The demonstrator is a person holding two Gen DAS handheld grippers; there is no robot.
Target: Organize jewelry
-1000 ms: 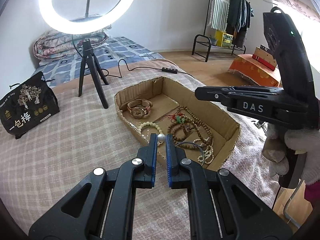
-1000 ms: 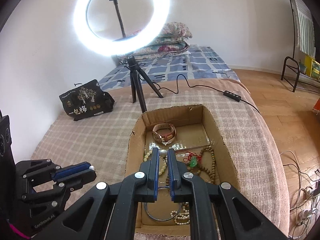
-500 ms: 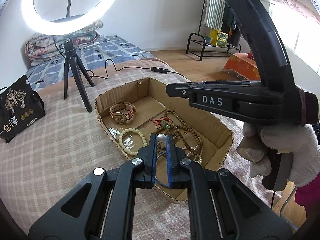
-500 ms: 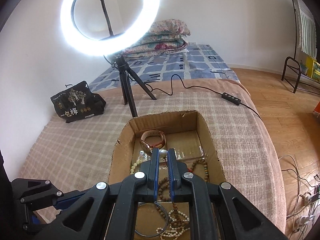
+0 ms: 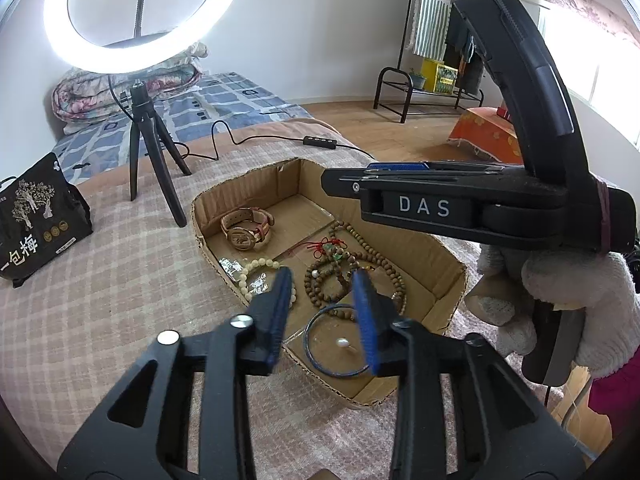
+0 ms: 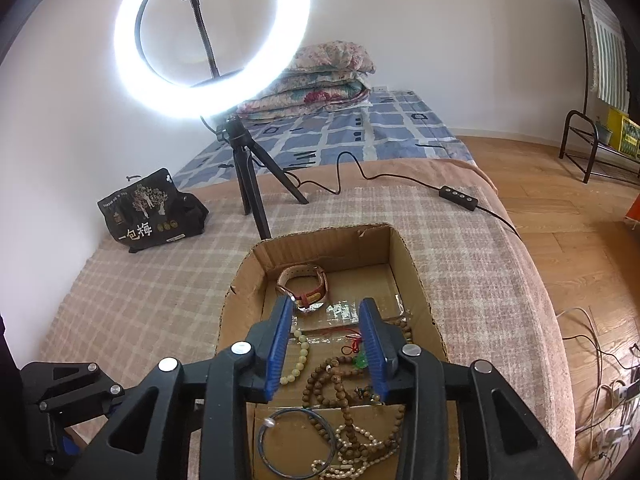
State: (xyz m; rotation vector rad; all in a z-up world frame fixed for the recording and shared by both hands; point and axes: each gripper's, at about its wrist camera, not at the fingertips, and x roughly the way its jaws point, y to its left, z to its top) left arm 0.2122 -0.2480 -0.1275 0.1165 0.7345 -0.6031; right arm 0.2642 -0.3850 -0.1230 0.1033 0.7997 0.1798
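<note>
Both grippers hang over the cardboard box sitting mid-frame on the plaid blanket. The left gripper has just been opening, jaws now moderately apart with nothing between them; a small pearl lies on the box floor inside a blue bangle, lower centre. Same for the right gripper: jaws just parted, nothing pinched. A watch sits at the box's far end, with wooden beads and a pale bead bracelet nearer. The ring light glows upper left.
</note>
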